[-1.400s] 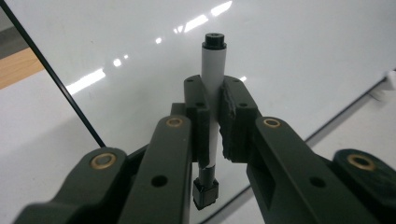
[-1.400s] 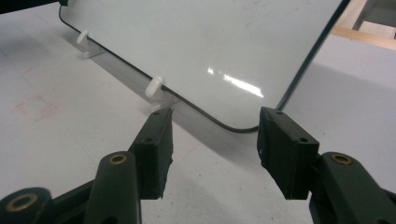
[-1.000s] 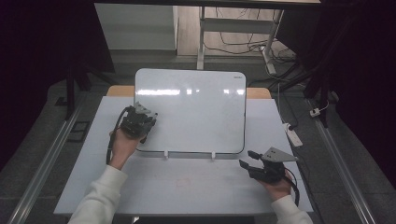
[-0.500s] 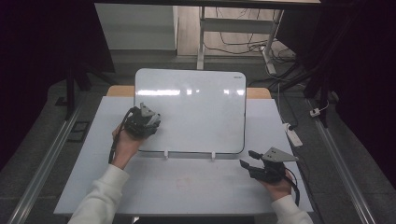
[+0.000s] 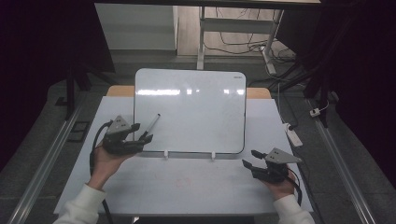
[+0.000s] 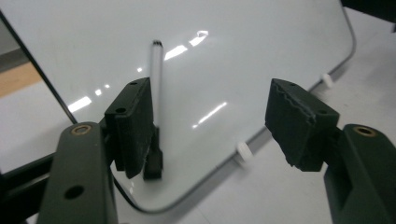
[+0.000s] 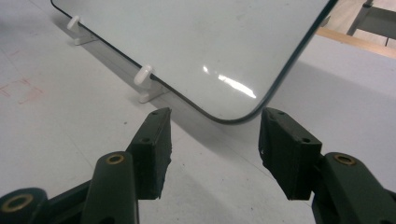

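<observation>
Marker pen (image 5: 151, 125): slim, white barrel with black cap and black tip end; lies flat on the whiteboard (image 5: 196, 112) near its left edge, set diagonally, one end toward the board's lower left corner. In the left gripper view the marker pen (image 6: 156, 93) runs away along the board.

Whiteboard: white, glossy, rounded corners, dark rim; rests on small white clips on the bench (image 5: 187, 186).
</observation>
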